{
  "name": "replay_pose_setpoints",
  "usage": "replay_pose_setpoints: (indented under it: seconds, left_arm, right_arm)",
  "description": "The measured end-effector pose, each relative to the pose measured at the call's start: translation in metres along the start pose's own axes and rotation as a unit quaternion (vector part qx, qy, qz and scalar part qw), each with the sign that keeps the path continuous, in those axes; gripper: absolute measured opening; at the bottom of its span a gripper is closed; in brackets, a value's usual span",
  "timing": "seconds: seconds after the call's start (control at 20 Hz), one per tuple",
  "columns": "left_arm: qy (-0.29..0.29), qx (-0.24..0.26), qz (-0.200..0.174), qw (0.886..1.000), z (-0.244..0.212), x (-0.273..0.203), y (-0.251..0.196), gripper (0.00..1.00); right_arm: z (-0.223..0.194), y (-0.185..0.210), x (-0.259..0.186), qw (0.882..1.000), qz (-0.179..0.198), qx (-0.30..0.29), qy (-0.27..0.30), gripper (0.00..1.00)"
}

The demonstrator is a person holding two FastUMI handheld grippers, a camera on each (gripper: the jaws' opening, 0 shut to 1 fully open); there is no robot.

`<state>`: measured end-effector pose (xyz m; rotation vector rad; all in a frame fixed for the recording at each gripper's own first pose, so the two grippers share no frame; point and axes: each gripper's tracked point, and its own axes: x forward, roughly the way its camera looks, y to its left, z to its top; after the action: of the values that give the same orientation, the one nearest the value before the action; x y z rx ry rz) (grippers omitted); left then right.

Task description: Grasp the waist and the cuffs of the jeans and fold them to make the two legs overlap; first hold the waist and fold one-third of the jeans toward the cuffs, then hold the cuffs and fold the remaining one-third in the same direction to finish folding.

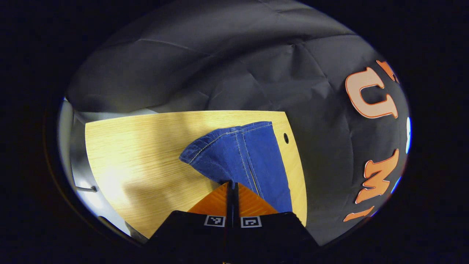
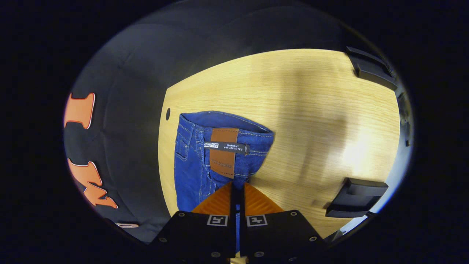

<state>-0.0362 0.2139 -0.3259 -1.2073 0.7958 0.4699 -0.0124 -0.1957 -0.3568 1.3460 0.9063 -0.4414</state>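
Left gripper (image 1: pixel 231 190): black housing bearing two small square black-and-white coded markers at its front edge. Right gripper (image 2: pixel 238 192): matching black housing, two similar markers, round screw heads dotting its faces at 6 o'clock.

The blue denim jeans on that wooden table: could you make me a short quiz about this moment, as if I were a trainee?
1. True or false: the blue denim jeans lie on the pale wooden table.
2. Which end of the jeans does the right gripper face? A) hemmed cuffs B) waist with brown leather patch C) a knee
3. Fill in: in the left gripper view, the left gripper is closed on the ____ end.

Key: 1 true; 2 B; 3 cuff.
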Motion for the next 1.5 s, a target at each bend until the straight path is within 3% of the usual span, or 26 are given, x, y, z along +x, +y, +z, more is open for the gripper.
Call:
replay_pose_setpoints:
  seconds: [0.25, 0.4, 0.45, 0.65, 0.8, 1.1, 1.35, 1.5]
  left_arm:
    - [0.014, 0.008, -0.004, 1.000, 0.000, 0.007, -0.004, 0.01]
    - [0.021, 0.029, 0.011, 0.999, 0.005, 0.007, -0.008, 0.01]
    - [0.025, 0.038, 0.000, 0.999, 0.004, 0.009, -0.016, 0.01]
    - [0.038, 0.047, 0.005, 0.998, 0.008, 0.013, -0.035, 0.00]
    - [0.043, 0.056, 0.002, 0.997, 0.022, 0.020, -0.062, 0.01]
    - [0.052, 0.059, 0.004, 0.997, 0.041, 0.058, -0.111, 0.00]
    - [0.022, 0.094, 0.027, 0.995, 0.085, 0.107, -0.139, 0.01]
    - [0.036, 0.121, 0.045, 0.991, 0.092, 0.139, -0.145, 0.00]
  right_arm:
    - [0.005, 0.009, -0.020, 1.000, 0.012, -0.014, -0.019, 0.04]
    - [0.005, 0.016, -0.014, 0.998, -0.012, -0.046, -0.028, 0.05]
    - [0.000, 0.024, -0.017, 0.999, 0.001, -0.045, -0.021, 0.05]
    - [0.001, 0.037, -0.020, 0.999, -0.023, -0.033, -0.027, 0.04]
    - [0.009, 0.062, -0.021, 0.999, -0.019, -0.026, -0.032, 0.04]
    - [0.020, 0.117, 0.007, 0.999, -0.031, -0.029, -0.022, 0.05]
    - [0.035, 0.149, 0.044, 0.998, -0.054, -0.036, -0.012, 0.05]
    - [0.037, 0.172, 0.075, 0.997, -0.060, -0.056, 0.002, 0.05]
